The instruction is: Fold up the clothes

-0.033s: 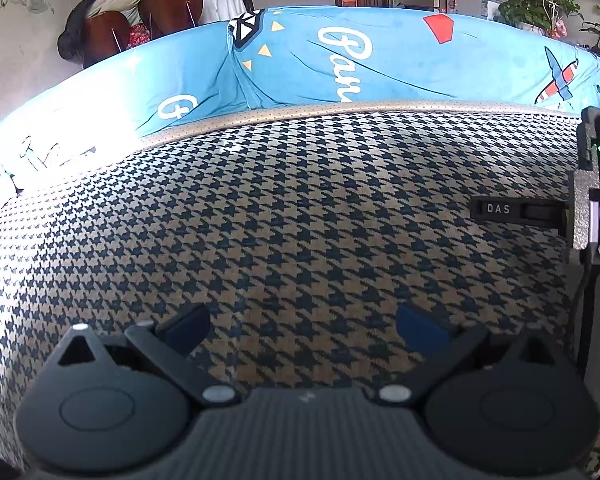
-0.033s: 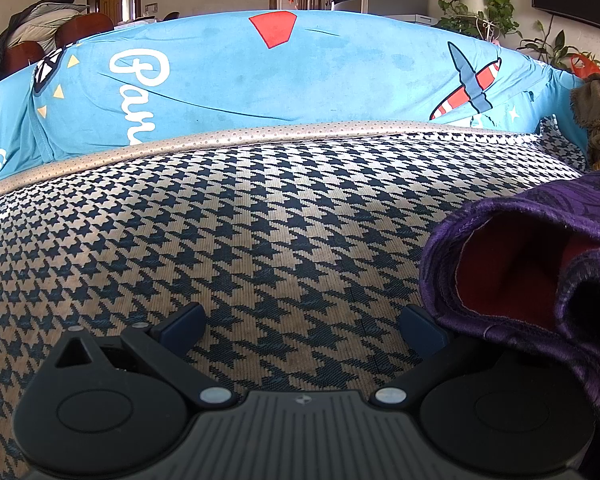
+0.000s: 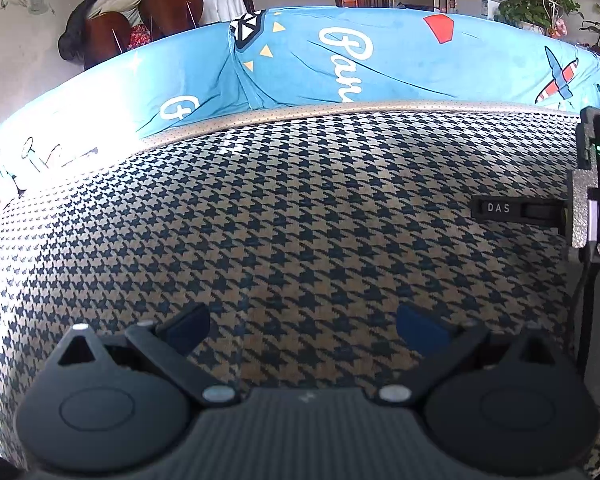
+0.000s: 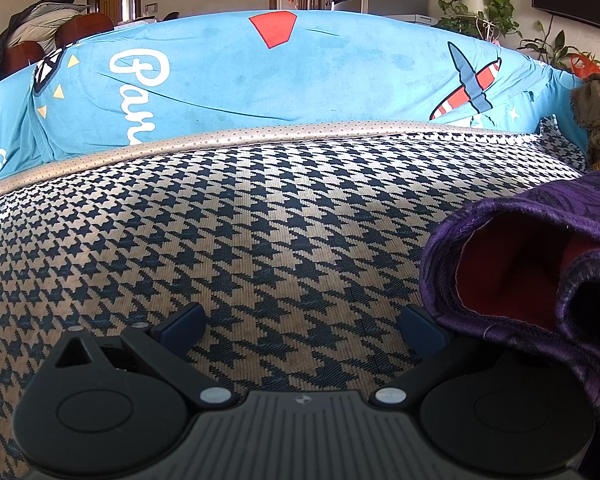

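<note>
Purple garment (image 4: 540, 240) beside right tool (image 4: 304, 328) — both tools wide apart, empty — houndstooth cushion (image 3: 300, 220).

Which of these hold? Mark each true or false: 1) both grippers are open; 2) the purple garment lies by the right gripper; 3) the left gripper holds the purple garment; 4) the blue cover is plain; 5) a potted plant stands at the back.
1) Both grippers are open. True: the left gripper and right gripper have jaws spread, with nothing between.
2) The purple garment lies by the right gripper. True, at its right finger.
3) The left gripper holds the garment. False: only houndstooth fabric lies under it.
4) The blue cover is plain. False: it carries lettering, a red shape and a plane.
5) A plant stands at the back. True.
</note>
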Demonstrator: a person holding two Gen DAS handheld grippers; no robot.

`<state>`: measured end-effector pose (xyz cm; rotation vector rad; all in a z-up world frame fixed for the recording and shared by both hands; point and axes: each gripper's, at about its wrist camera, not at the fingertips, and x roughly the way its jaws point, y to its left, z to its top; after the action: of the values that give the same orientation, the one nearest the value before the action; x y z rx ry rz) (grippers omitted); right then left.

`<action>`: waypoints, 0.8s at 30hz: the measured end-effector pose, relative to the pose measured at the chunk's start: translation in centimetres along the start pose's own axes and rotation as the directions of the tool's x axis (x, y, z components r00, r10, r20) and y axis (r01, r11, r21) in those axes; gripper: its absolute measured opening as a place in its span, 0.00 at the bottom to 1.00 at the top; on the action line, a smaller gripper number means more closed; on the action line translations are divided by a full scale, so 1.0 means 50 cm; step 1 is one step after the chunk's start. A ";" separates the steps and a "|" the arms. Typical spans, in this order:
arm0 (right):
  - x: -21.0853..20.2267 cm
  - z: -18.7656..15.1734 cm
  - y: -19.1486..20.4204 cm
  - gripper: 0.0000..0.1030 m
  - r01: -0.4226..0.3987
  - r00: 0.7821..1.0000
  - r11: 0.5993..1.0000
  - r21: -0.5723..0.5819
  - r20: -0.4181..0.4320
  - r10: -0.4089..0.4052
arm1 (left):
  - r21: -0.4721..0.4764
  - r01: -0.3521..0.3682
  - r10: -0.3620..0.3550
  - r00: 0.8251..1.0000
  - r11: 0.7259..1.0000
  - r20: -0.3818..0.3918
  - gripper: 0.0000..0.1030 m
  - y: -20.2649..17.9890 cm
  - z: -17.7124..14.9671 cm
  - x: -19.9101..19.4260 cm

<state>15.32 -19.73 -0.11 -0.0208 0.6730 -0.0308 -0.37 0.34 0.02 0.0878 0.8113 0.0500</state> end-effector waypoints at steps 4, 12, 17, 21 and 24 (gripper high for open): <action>0.000 0.000 0.000 1.00 0.001 1.000 1.000 -0.001 -0.001 -0.001 | 0.006 -0.002 0.002 1.000 1.000 0.001 1.00 0.019 -0.015 -0.014; -0.002 -0.003 0.000 1.00 0.000 1.000 1.000 0.000 0.000 0.000 | 0.026 -0.020 0.020 1.000 0.999 -0.007 1.00 0.058 -0.047 -0.026; -0.011 -0.015 0.002 1.00 0.000 1.000 1.000 0.000 0.000 0.000 | 0.054 -0.054 0.055 0.998 0.997 -0.025 1.00 0.051 -0.055 -0.029; -0.018 -0.024 0.002 1.00 0.000 1.000 1.000 0.000 0.000 0.000 | 0.041 -0.042 0.045 0.997 0.998 -0.055 1.00 0.037 -0.041 -0.012; -0.018 -0.024 0.002 1.00 0.001 1.000 1.000 -0.001 0.000 -0.001 | 0.034 -0.028 0.031 0.996 0.999 -0.085 1.00 0.033 -0.038 0.002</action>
<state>13.84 -19.60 -0.50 -0.0216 0.6726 -0.0311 -1.71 2.13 -1.19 0.1293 0.8966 0.0684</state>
